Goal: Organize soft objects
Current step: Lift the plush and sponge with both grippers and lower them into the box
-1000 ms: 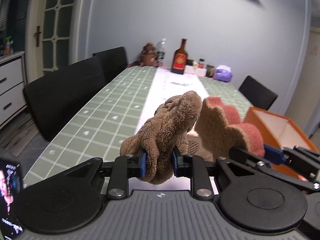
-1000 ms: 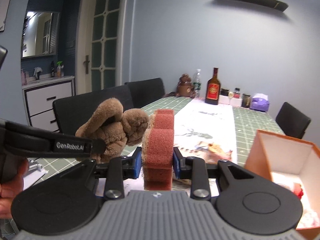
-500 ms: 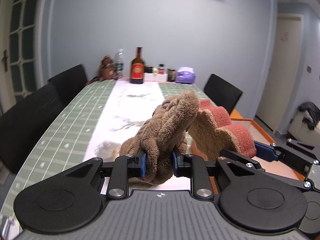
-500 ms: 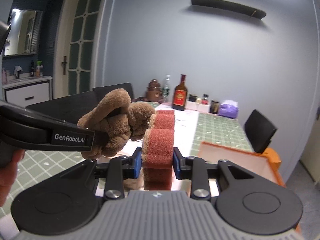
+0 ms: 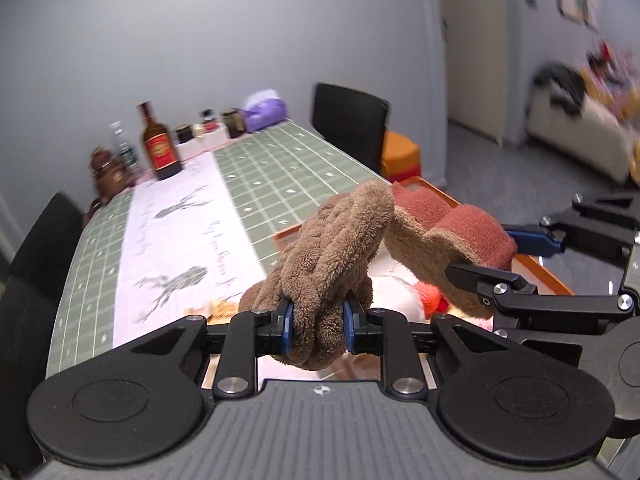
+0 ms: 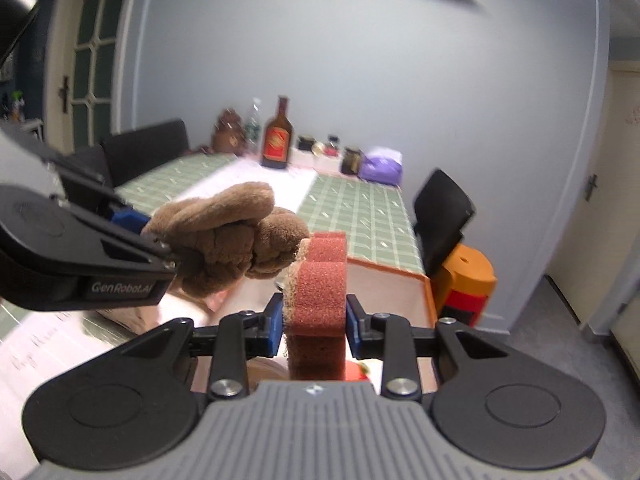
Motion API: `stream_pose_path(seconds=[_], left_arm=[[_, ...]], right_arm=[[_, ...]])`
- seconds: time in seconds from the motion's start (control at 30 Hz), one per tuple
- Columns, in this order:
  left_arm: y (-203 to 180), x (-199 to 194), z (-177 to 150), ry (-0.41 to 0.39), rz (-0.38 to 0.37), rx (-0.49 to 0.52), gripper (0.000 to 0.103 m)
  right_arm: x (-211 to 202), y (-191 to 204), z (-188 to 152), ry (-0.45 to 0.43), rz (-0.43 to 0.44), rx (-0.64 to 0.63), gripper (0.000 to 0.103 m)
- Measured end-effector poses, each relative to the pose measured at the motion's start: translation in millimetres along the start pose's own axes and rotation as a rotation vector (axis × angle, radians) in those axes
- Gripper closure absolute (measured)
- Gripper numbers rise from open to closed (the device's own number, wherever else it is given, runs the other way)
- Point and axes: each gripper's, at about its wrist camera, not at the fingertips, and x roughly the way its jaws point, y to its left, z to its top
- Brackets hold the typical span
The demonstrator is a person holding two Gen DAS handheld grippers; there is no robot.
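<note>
My left gripper [image 5: 318,330] is shut on a brown plush toy [image 5: 332,256], held in the air over the orange box [image 5: 544,276]. My right gripper [image 6: 314,330] is shut on a red-brown sponge [image 6: 320,300], also over the orange box [image 6: 390,280]. The two objects nearly touch: the sponge [image 5: 452,236] sits just right of the plush in the left wrist view, and the plush [image 6: 228,240] hangs left of the sponge in the right wrist view. Soft white and red items [image 5: 404,296] lie inside the box beneath.
A long table with a green checked cloth [image 5: 280,176] and white runner [image 5: 180,240] stretches away. At its far end stand a dark bottle [image 5: 158,148], jars, a purple bag [image 5: 264,110] and a small brown figure. Black chairs [image 5: 348,120] flank it; an orange stool [image 6: 466,280] stands beside.
Both grippers have swung rightward together with their loads, from over the table runner to above the orange box. The left gripper has rolled, tilting its view. Both grips are unchanged.
</note>
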Motion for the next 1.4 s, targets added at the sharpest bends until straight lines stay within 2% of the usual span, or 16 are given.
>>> stream_pose_path(seconds=[0.2, 0.37, 0.6, 0.8, 1.0, 1.07, 1.13, 1.2, 1.23, 1.33, 1.4], left_arm=[[-28.9, 38.5, 17.3, 0.081, -0.024, 0.138, 0.077], [-40.4, 70.4, 19.3, 0.135, -0.028, 0.223, 0.077], [-56.4, 106.1, 11.3, 0.176, 0.045, 0.335, 0.077], [-57.5, 126.8, 5.8, 0.225, 0.056, 0.329, 0.077], [-54.7, 134.4, 0.2, 0.283, 0.020, 0.337, 0.076], [-53.4, 135.0, -2.3, 0.290, 0.016, 0.352, 0.073], [-51.3, 135.0, -3.3, 0.295, 0.010, 0.360, 0.064], [-49.0, 133.7, -4.5, 0.296, 0.002, 0.363, 0.061], [-47.6, 132.8, -5.1, 0.295, -0.003, 0.364, 0.060], [-44.4, 127.0, -6.0, 0.274, -0.015, 0.363, 0.054], [-41.8, 121.6, -5.4, 0.251, -0.009, 0.363, 0.045]], right_arm=[[25.2, -38.3, -3.3, 0.100, -0.004, 0.016, 0.073], [51.5, -52.2, -6.9, 0.193, 0.009, -0.018, 0.073], [90.5, -42.7, -15.5, 0.271, -0.041, -0.157, 0.073], [111.3, -44.1, -23.6, 0.330, -0.035, -0.172, 0.072], [115.2, -46.7, -24.5, 0.367, -0.015, -0.152, 0.069], [116.0, -48.1, -24.2, 0.372, 0.007, -0.133, 0.067], [116.5, -47.1, -24.2, 0.378, 0.016, -0.124, 0.064], [116.8, -45.8, -23.5, 0.384, 0.023, -0.121, 0.061], [116.6, -44.6, -22.9, 0.384, 0.026, -0.120, 0.056], [114.8, -40.9, -19.8, 0.378, 0.021, -0.124, 0.049], [112.0, -37.0, -18.8, 0.380, 0.016, -0.135, 0.047]])
